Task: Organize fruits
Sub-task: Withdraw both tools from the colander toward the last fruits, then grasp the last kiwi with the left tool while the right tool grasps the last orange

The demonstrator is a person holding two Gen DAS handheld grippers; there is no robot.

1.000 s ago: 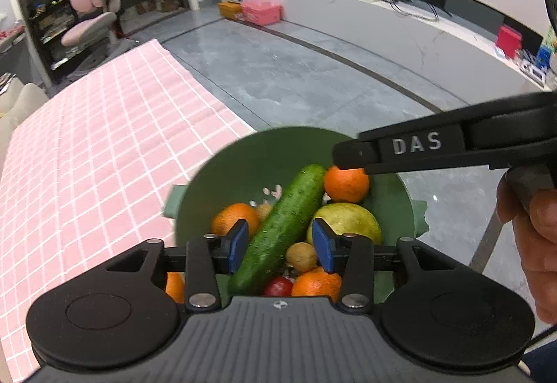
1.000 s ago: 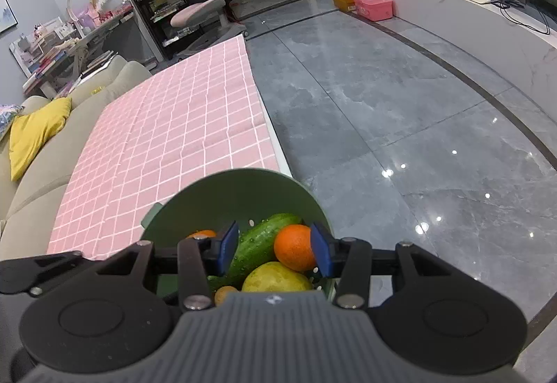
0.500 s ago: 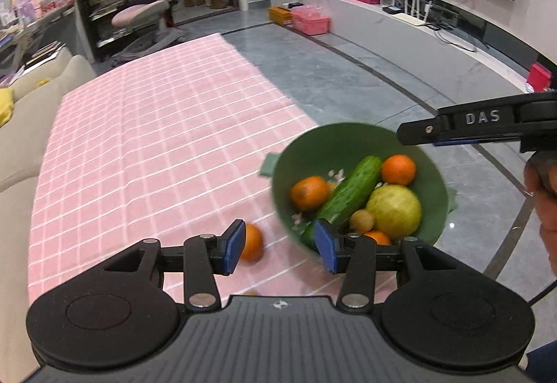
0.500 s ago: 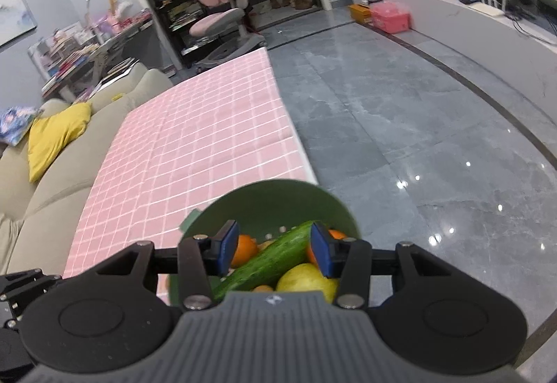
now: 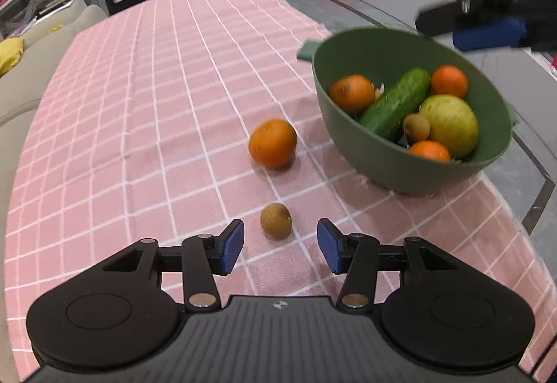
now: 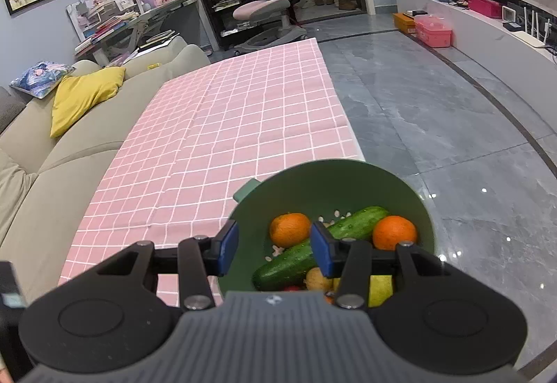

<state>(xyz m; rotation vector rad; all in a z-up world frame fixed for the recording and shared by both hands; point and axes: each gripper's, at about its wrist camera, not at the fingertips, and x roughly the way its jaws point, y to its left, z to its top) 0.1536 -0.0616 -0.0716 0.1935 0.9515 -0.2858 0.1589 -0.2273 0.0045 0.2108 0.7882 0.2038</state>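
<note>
Left wrist view shows the job is mostly done but not finished. The green bowl (image 5: 410, 174) sits at the edge of the pink checked cloth (image 5: 139, 104) and already holds a cucumber (image 5: 395, 103), a big yellow-green fruit (image 5: 449, 125), a few oranges and a small brown fruit. Two pieces are not in yet: an orange (image 5: 272, 143) just beside the bowl, and a small brown fruit (image 5: 276, 220) a bit further from it.

The left gripper (image 5: 280, 245) hangs right by that small brown fruit, jaws opening and empty, with the fruit just ahead of the gap, so that one looks like the next pick. The right gripper (image 6: 273, 250) hovers over the bowl, jaws apart at a middling width, holding nothing.
</note>
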